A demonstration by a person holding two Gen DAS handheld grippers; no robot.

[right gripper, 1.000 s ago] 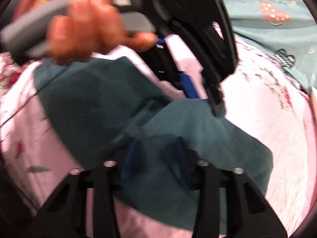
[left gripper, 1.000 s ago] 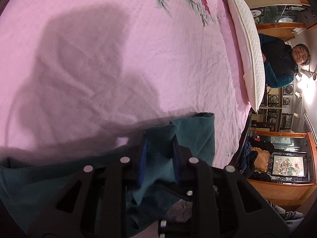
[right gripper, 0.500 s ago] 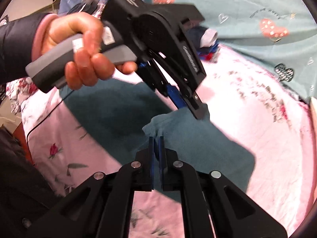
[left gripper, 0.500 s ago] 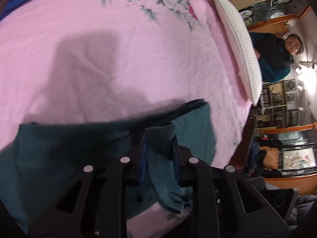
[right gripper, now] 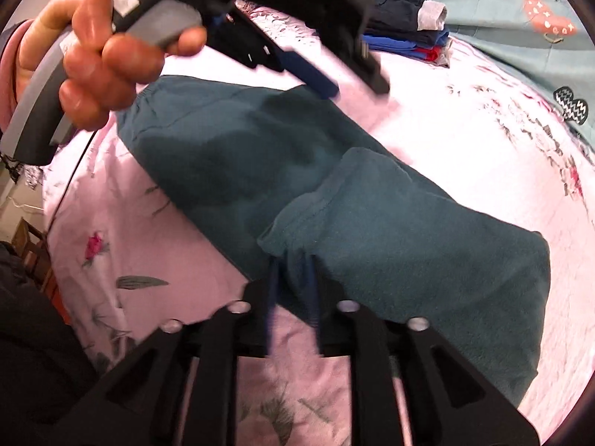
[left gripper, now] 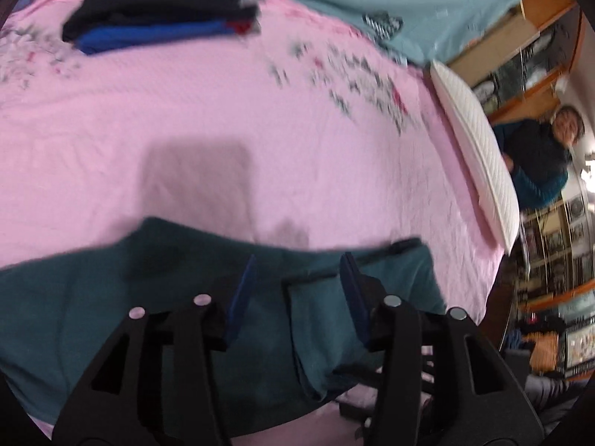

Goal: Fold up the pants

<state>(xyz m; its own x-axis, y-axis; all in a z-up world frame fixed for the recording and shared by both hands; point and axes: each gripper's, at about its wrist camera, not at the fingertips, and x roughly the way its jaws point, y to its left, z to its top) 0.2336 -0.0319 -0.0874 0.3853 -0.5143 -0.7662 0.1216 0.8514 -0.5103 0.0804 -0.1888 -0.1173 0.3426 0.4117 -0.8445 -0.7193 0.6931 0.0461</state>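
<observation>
- Left wrist view: the left gripper (left gripper: 297,282) has just been opening its jaws; they now stand apart above the teal pants (left gripper: 111,316), with a fold of cloth below and between them that the pads do not press.
- Right wrist view: the right gripper (right gripper: 292,282) has its jaws slightly parted after just opening, a hem corner between the pads; whether they still pinch it I cannot tell.
- The pants (right gripper: 390,223) lie doubled over on the pink bed (right gripper: 465,119), one layer lapped across the other.
- A stack of folded clothes (right gripper: 409,26) sits well apart, farther up the bed.
- Judged step: letting go after laying a fold. Next the jaws need a fresh hold on an end for another fold.
</observation>
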